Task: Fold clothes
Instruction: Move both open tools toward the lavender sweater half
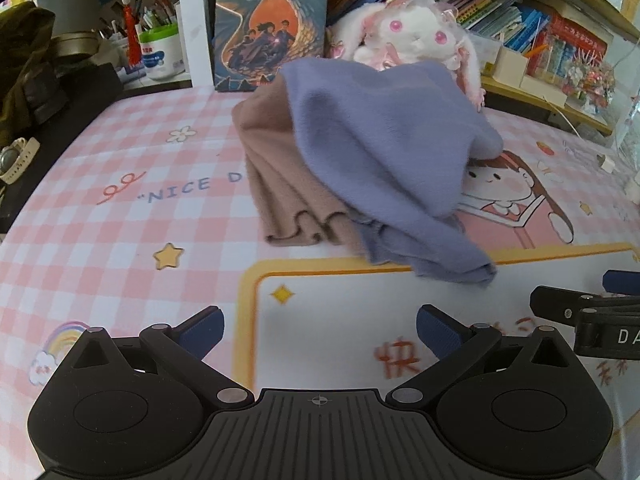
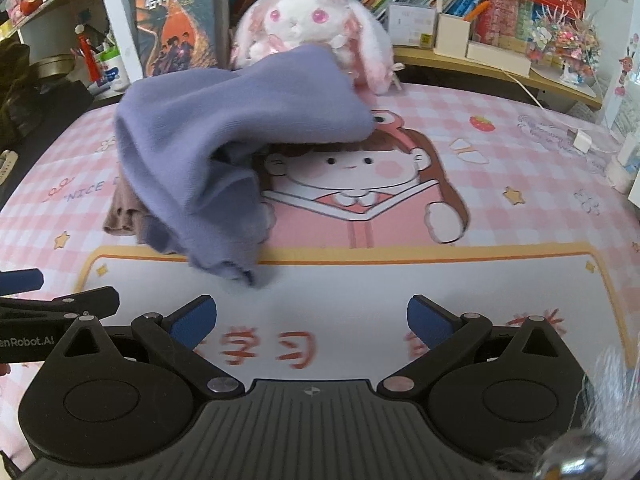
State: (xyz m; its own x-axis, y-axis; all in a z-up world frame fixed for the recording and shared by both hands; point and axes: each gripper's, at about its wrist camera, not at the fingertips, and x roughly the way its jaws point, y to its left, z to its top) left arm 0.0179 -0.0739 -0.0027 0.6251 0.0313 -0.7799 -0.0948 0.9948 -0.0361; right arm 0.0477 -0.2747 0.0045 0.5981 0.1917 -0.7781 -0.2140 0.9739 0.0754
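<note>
Left wrist cam: my left gripper (image 1: 318, 330) sits at 6 o'clock with its blue pads spread wide and nothing between them, just the pink checked desk mat (image 1: 120, 216) underneath. The clothes are up around 12 o'clock: a purple garment (image 1: 384, 148) heaped loosely over a brown garment (image 1: 288, 200), whose wavy hem pokes out toward 10 o'clock of the heap. The purple one rises into a hump at the back, right by the plush bunny (image 1: 416, 36), and a corner of it trails down onto the white panel of the mat. Neither piece looks flat or squared, so I'd call it a rumpled heap, not a folded stack. The other gripper's black arm peeks in at 3 o'clock. Right wrist cam: the right gripper (image 2: 312, 318) is also gaping open and holding nothing, hovering over the red characters on the mat. From here the purple garment (image 2: 224, 128) sits at 11 o'clock, the brown garment (image 2: 124, 212) barely showing at 9 o'clock under it, and the bunny (image 2: 312, 28) at 12. My read: I'm between grabs, and whether this heap is waiting to be spread out or is mid-fold, I can't say. Whatever comes next needs both grippers on the purple one's edges; that trailing corner at 11 o'clock looks easiest to reach, and the fabric looks soft and floppy, so a shallow pinch could slip.
</note>
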